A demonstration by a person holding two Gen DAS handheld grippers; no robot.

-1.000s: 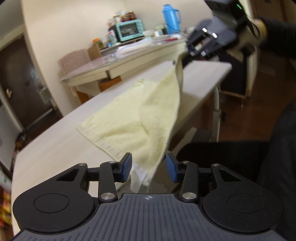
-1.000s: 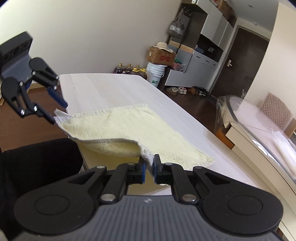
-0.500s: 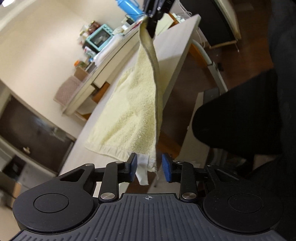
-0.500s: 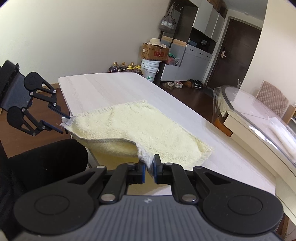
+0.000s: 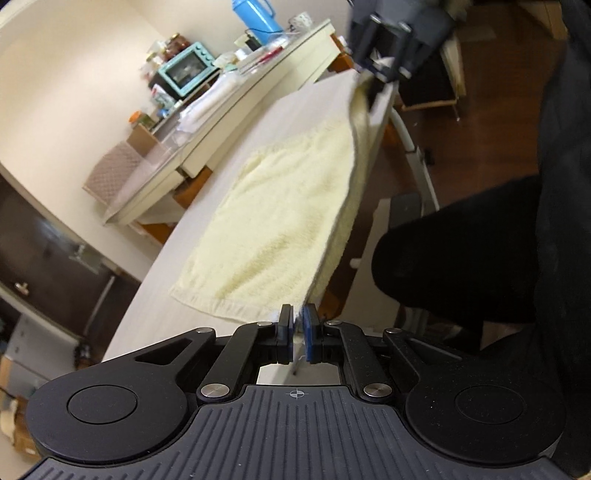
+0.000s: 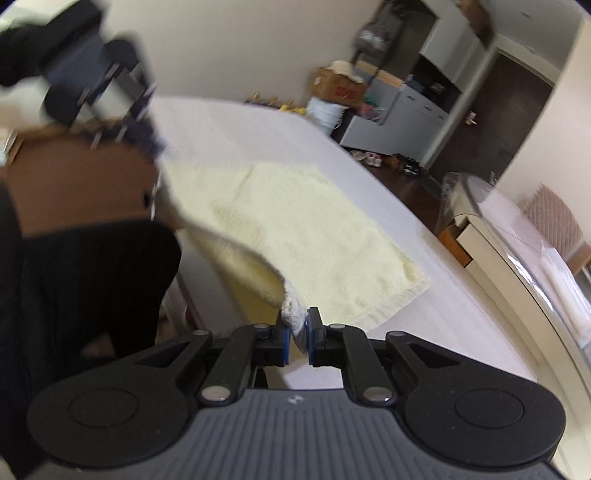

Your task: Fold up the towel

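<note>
- My left tongs (image 5: 296, 326) were parted around the towel's (image 5: 280, 221) near corner a second ago; now they've clamped it, so both near corners are held and I'd say the fold can start.
- My right tongs (image 6: 298, 334) stay clenched on the other corner.
- The towel lies mostly flat on the table (image 6: 236, 125), its near edge lifted.

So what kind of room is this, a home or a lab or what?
Most likely a lived-in home, a dining or living area. A side counter carries a teal toaster oven and a blue jug, shoes lie by a dark door, and the yellow towel is spread on a pale table.
</note>
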